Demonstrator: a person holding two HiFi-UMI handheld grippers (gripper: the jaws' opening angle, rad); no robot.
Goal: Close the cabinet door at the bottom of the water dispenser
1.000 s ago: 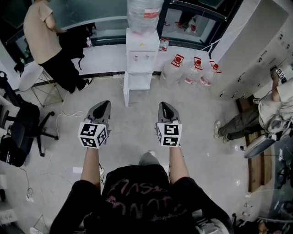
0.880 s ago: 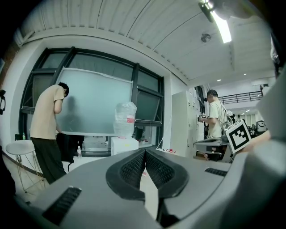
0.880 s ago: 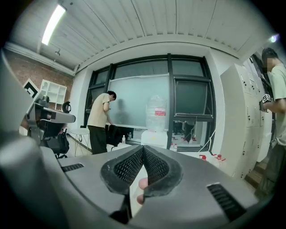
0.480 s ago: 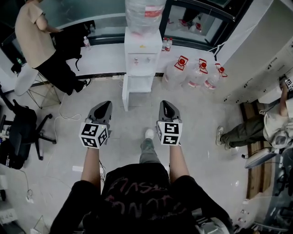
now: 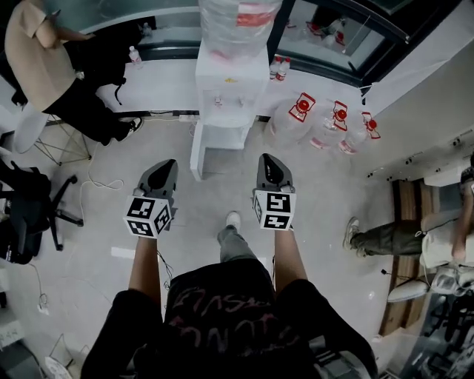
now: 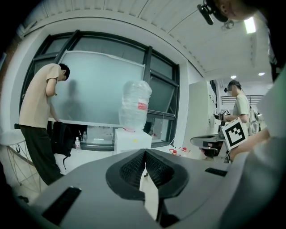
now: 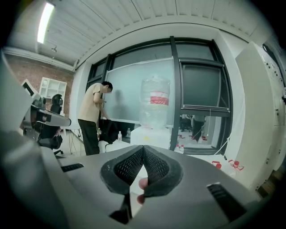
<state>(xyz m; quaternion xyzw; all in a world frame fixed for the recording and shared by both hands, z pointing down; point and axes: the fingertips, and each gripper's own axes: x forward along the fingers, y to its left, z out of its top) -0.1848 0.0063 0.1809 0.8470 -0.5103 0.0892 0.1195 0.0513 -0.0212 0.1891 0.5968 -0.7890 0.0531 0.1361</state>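
The pale floor (image 5: 96, 259) fills most of the head view, and a dark-framed window (image 5: 326, 29) runs along its top. Against the low white ledge (image 5: 167, 85) under this window stands the white water dispenser (image 5: 229, 89), with a large clear bottle (image 5: 237, 22) upside down on top. A person in a beige shirt (image 5: 41, 52) stands at the ledge at the far left, and another person (image 5: 415, 237) is at the right edge. A black office chair (image 5: 26, 215) stands at the left.

The cabinet door (image 5: 195, 152) at the bottom of the dispenser is open. It sticks out from the left edge of the body toward the camera and is seen nearly edge-on. The lower compartment (image 5: 226, 137) beside it is uncovered. 3 spare water jugs (image 5: 327, 127) with red caps are on the floor just to the right of the dispenser.

The 2 hand-held grippers are side by side in front of the person who carries them. Both point toward the dispenser and are well apart from it.

The left hand-held gripper (image 5: 170, 163) is clenched. In the left gripper view its ribbed pads (image 6: 132, 168) meet at the tip with nothing between them. The right hand-held gripper (image 5: 265, 158) is clenched and empty in the same way, and its pads (image 7: 129, 165) are together in the right gripper view.

Each one carries a marker cube, the left cube (image 5: 148, 216) and the right cube (image 5: 274, 209). Between the forearms 1 white shoe (image 5: 232, 220) shows on the floor.
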